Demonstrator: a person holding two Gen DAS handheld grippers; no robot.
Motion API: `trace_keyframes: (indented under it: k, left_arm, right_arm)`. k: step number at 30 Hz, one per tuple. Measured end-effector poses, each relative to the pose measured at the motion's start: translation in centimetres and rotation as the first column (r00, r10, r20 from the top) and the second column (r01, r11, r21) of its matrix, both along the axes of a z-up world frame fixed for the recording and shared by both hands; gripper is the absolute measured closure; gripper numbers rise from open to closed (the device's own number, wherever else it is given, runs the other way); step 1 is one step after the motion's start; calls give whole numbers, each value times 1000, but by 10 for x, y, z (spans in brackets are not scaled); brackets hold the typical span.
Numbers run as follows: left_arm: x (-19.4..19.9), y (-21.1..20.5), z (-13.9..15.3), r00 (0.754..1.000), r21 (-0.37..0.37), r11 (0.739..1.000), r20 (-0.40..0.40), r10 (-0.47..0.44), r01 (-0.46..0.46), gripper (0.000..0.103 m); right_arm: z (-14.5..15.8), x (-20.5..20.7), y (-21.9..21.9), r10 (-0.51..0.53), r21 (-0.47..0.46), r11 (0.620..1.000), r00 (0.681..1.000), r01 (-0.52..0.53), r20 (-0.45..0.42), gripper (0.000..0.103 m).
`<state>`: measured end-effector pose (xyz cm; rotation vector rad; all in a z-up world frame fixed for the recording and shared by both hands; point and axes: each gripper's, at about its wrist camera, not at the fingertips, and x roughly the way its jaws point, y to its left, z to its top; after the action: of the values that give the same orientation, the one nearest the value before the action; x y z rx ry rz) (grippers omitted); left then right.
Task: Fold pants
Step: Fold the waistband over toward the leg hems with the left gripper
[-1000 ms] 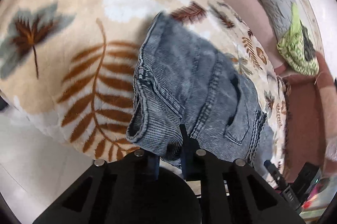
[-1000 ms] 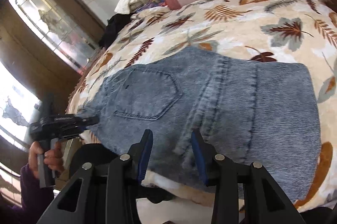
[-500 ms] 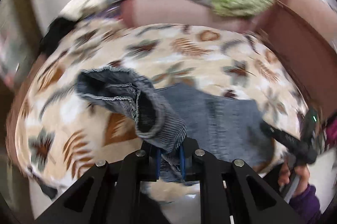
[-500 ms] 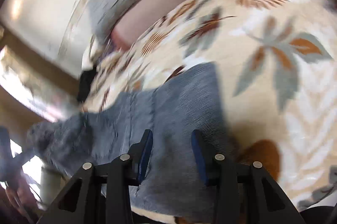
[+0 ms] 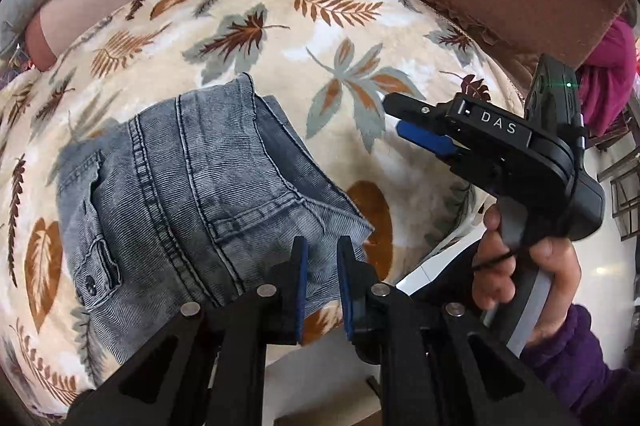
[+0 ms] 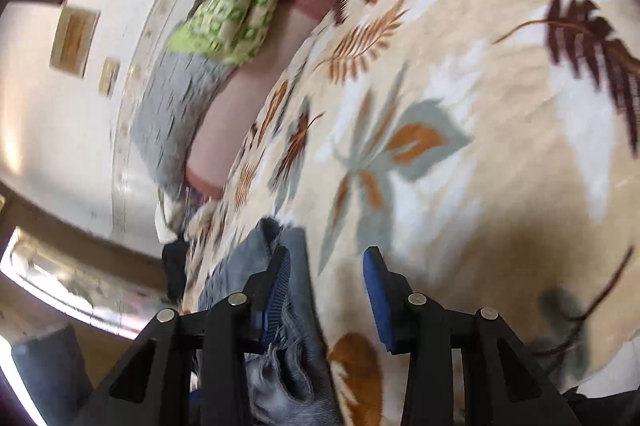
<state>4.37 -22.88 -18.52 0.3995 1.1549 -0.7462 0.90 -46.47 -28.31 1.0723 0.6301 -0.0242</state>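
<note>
"DAS" printed on right gripper [image 5: 394, 117], fingers apart, empty. Left gripper [image 5: 322, 266] narrow gap, probably empty. Folded jeans [image 5: 192, 193] near bedspread [image 5: 280, 37] edge.

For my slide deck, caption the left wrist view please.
Folded grey denim pants lie on a leaf-print blanket; the left claw hovers at their edge, the right claw empty alongside.

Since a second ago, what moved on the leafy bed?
The left gripper swung one leg of the blue-grey denim jeans across, so they now lie folded on the cream leaf-print blanket; whether it still pinches them is unclear. The right gripper moved off the denim, over bare blanket. Its jaws stayed open, empty.
</note>
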Motion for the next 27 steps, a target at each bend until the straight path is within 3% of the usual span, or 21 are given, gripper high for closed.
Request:
trace_keyframes:
  k: [3, 5, 7, 9, 14, 22, 24, 27]
  left_arm:
    - [8, 29, 30, 997, -53, 998, 60, 39, -36, 84]
    - [19, 50, 48, 990, -90, 992, 101, 102, -93, 63]
    - [30, 77, 57, 972, -88, 983, 155, 175, -162, 52]
    - [42, 105, 51, 947, -39, 967, 196, 254, -252, 52]
    - [58, 142, 14, 919, 49, 928, 168, 357, -370, 52]
    - [56, 123, -33, 942, 121, 941, 157, 296, -316, 52]
    - [59, 123, -42, 943, 128, 939, 145, 301, -319, 51]
    - [60, 127, -50, 943, 115, 941, 139, 301, -318, 48]
  right_arm:
    - [2, 1, 0, 10, -12, 1000, 1000, -10, 6, 62]
    - [5, 3, 5, 29, -27, 999, 1000, -29, 11, 62]
    - [11, 12, 16, 71, -54, 996, 997, -69, 25, 62]
    - [16, 19, 33, 119, -84, 990, 992, -116, 34, 62]
    - [34, 36, 82, 270, -195, 946, 962, -258, 39, 62]
    - [77, 108, 153, 413, -407, 823, 909, -396, -49, 61]
    - [76, 127, 167, 428, -452, 783, 897, -428, -108, 56]
    - [60, 149, 173, 415, -468, 757, 888, -457, -196, 56]
